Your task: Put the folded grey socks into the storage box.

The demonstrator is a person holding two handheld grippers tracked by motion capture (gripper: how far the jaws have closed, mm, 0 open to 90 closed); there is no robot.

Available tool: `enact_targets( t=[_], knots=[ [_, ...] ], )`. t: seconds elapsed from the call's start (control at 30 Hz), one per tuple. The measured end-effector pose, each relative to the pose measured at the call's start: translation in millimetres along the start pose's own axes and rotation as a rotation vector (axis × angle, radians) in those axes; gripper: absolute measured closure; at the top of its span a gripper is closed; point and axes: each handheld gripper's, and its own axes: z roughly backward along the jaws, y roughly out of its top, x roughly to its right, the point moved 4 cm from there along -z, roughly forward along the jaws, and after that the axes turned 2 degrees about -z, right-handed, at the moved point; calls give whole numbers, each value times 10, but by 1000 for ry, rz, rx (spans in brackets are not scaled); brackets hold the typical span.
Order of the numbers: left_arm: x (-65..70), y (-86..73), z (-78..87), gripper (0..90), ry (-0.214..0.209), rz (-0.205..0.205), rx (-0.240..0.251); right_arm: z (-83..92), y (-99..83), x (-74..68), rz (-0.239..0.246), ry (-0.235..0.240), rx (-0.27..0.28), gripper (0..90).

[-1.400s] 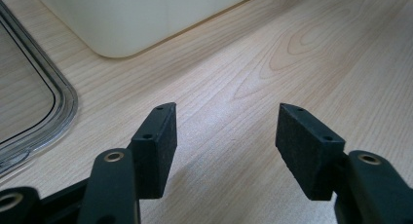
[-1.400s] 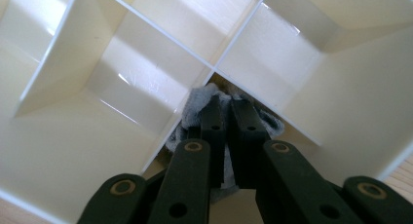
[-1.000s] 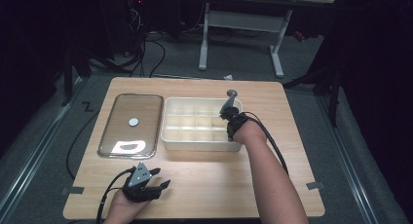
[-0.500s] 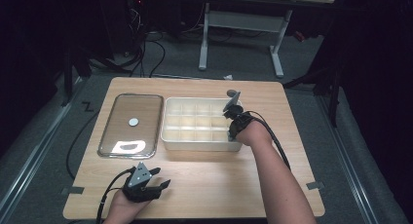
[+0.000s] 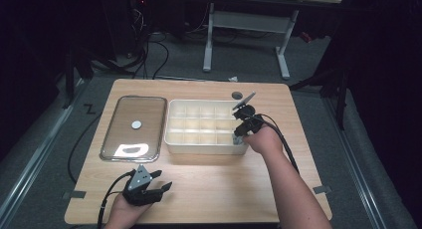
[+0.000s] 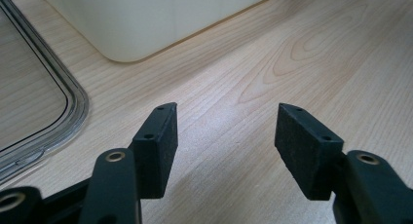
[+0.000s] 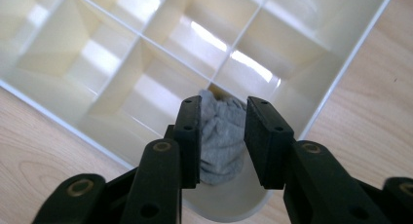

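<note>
- In the high view the desk [image 5: 209,189] is lit from above, while the room around it sinks into near black.
- White glare sits on the clear lid [image 5: 133,127] and on the box [image 7: 234,63] dividers.
- Both gripper views are bright; the near jaws look slightly soft.

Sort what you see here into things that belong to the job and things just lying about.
In the job: grey cloth, divided box, right gripper, fingers apart around the cloth.
Lying about: clear lid, left gripper, small dark disc, table.
</note>
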Motion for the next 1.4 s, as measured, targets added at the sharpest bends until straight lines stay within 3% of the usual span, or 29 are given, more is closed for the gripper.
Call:
enact_targets(
  t=[0.17,0.43,0.5,0.57,0.63,0.7,0.9,0.97,1.13,1.2,1.23,1.27,1.33,1.37,1.4],
  knots=[
    [0,4,-12,417,0,7,-7,79,-73,-92,12,-1,69,619],
    [-2,4,7,411,4,19,3,159,-259,-57,-16,-3,152,553],
    [-11,-4,7,405,6,25,-2,230,-369,-38,-33,15,213,530],
    [-13,-3,22,405,4,36,3,253,-407,-37,-27,5,219,509],
    [-11,-1,48,404,6,40,10,313,-498,-57,-20,-2,266,502],
    [-4,2,60,401,13,40,16,359,-590,-94,-17,4,288,465],
    [13,2,48,392,21,38,10,437,-944,-252,-10,31,432,413],
    [19,-3,44,390,22,36,6,434,-993,-271,-9,25,452,403],
    [31,-1,54,386,33,35,11,318,-1239,-365,-8,30,519,356],
    [23,0,56,384,39,37,17,217,-1347,-407,-16,40,544,354],
    [19,-3,57,382,42,41,20,81,-1466,-452,-28,36,564,354],
    [12,-6,58,382,45,46,22,81,-1466,-452,-28,36,564,353],
    [-4,-13,62,383,53,51,27,-49,-1607,-509,-67,41,590,349],
    [-13,-15,58,382,56,58,27,-137,-1781,-592,-110,52,655,361],
    [-13,-15,58,382,56,58,27,-137,-1781,-592,-110,52,655,361]
  ],
)
